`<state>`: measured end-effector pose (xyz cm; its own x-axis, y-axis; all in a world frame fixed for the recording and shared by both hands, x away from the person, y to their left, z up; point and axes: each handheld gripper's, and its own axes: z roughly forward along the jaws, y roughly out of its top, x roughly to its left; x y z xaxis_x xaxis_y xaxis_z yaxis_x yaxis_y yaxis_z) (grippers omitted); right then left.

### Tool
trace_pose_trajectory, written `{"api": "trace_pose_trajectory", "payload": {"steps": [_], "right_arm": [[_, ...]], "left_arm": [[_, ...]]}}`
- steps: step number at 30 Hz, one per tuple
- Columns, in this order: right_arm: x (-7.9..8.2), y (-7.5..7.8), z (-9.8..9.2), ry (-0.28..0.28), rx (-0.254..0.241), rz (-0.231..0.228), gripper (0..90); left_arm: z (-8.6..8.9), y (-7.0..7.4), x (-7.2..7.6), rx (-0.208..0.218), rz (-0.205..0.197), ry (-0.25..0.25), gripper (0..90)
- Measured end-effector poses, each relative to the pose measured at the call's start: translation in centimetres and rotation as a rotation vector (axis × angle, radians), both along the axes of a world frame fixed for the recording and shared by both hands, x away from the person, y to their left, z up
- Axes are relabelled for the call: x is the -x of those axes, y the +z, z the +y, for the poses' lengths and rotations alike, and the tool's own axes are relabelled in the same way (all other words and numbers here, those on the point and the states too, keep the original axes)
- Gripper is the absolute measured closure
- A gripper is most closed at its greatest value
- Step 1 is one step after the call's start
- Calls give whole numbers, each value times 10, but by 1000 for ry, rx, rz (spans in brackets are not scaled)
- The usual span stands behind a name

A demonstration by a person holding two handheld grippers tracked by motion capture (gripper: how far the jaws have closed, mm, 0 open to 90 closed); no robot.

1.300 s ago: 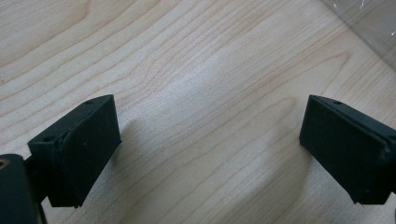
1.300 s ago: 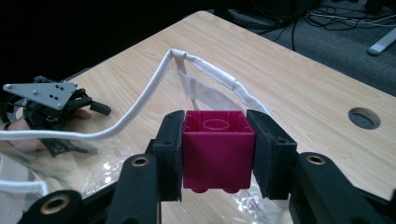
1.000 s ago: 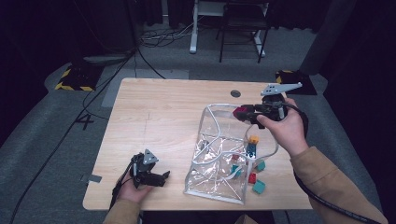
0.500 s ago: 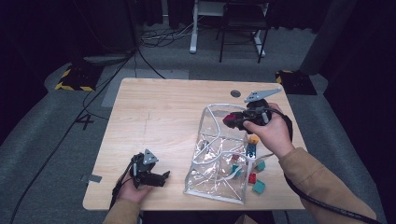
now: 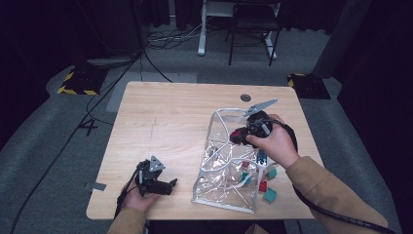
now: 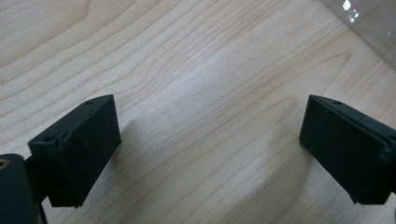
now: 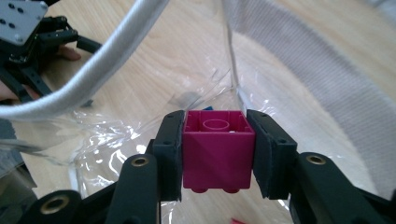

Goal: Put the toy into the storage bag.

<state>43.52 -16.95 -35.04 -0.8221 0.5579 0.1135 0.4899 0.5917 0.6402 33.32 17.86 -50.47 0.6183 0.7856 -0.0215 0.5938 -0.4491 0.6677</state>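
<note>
From above, a light wooden table point(image 5: 185, 117) holds a clear plastic zip pouch with grey trim point(image 5: 229, 161), lying open toward the far side. The right gripper point(image 5: 239, 136) hangs just over the pouch's open mouth, carrying something pink-red. Small teal and red toy bricks point(image 5: 267, 187) lie just beside the pouch's right edge. The left gripper point(image 5: 168, 186) rests on the table left of the pouch, apart from it.

Along the left gripper point(image 6: 210, 135), both black jaws stand wide apart over bare wood, the pouch's corner point(image 6: 369, 23) beyond.

Along the right gripper point(image 7: 218, 154), the jaws clamp a magenta plastic toy brick point(image 7: 218, 156), studs facing the camera. The pouch's opening point(image 7: 196, 93) lies directly ahead and below, so the right hand appears far better placed to drop it in.
</note>
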Motion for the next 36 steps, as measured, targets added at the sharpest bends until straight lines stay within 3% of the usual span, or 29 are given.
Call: {"api": "trace_pose_trajectory", "payload": {"steps": [8,11,16,28,36], "right_arm": [[0,-10,5,28,39,54,583],[-1,-12,5,20,35,63,476],[0,-6,3,0,7,28,367],[12,22,-12,-16,-79,-59,369],[26,45,-31,-27,-122,-124,370]], "left_arm": [[0,0,0,0,0,0,53],[0,0,0,-1,0,-1,53],[0,0,0,0,0,0,53],[0,0,0,0,0,0,53],[0,0,0,0,1,-1,53]]}}
